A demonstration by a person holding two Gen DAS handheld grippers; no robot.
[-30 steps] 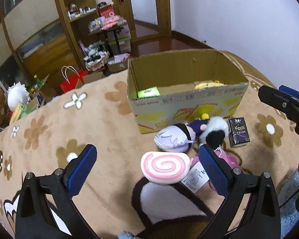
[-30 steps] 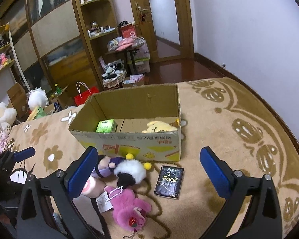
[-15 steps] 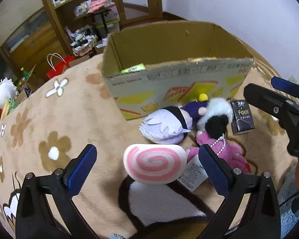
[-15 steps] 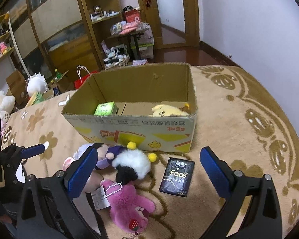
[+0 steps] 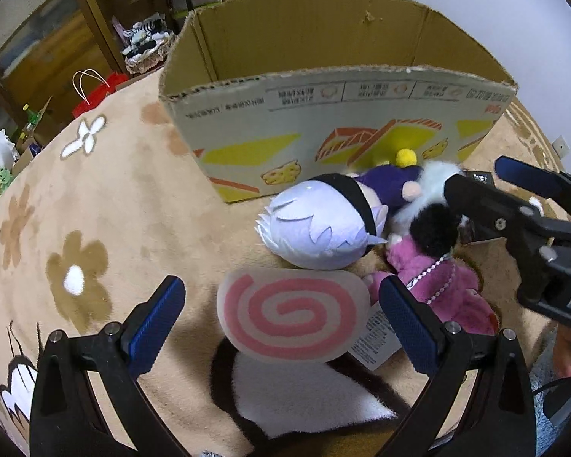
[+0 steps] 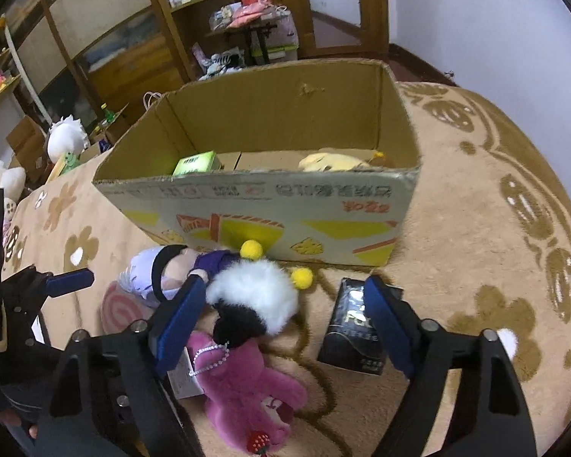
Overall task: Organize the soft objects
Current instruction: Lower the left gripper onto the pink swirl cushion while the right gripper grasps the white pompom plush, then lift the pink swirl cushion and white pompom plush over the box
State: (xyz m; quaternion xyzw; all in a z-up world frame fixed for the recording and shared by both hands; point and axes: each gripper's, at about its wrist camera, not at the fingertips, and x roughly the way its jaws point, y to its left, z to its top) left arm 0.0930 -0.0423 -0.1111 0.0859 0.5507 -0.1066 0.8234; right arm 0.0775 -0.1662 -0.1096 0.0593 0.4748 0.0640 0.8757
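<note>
Brown flower-patterned carpet [image 5: 95,198] fills both views, with an open cardboard box [image 5: 323,122] standing on it and wooden shelving behind. Left gripper [image 5: 281,316] is spread wide and low, its blue pads either side of the pink swirl cushion [image 5: 291,314], not touching it. Just beyond lies the white-haired doll [image 5: 323,228], head against the box front. Over on the right wrist view, the right gripper [image 6: 281,312] is also released, jaws wide around the black-and-white fluffy toy [image 6: 255,304], with the magenta plush bear [image 6: 247,392] below and the black tissue pack [image 6: 356,331] by its right finger. Only this camera looks into the box: a green packet [image 6: 196,162] and a yellow plush [image 6: 335,160] sit inside. From the left camera, the box interior is hidden by its front wall.
</note>
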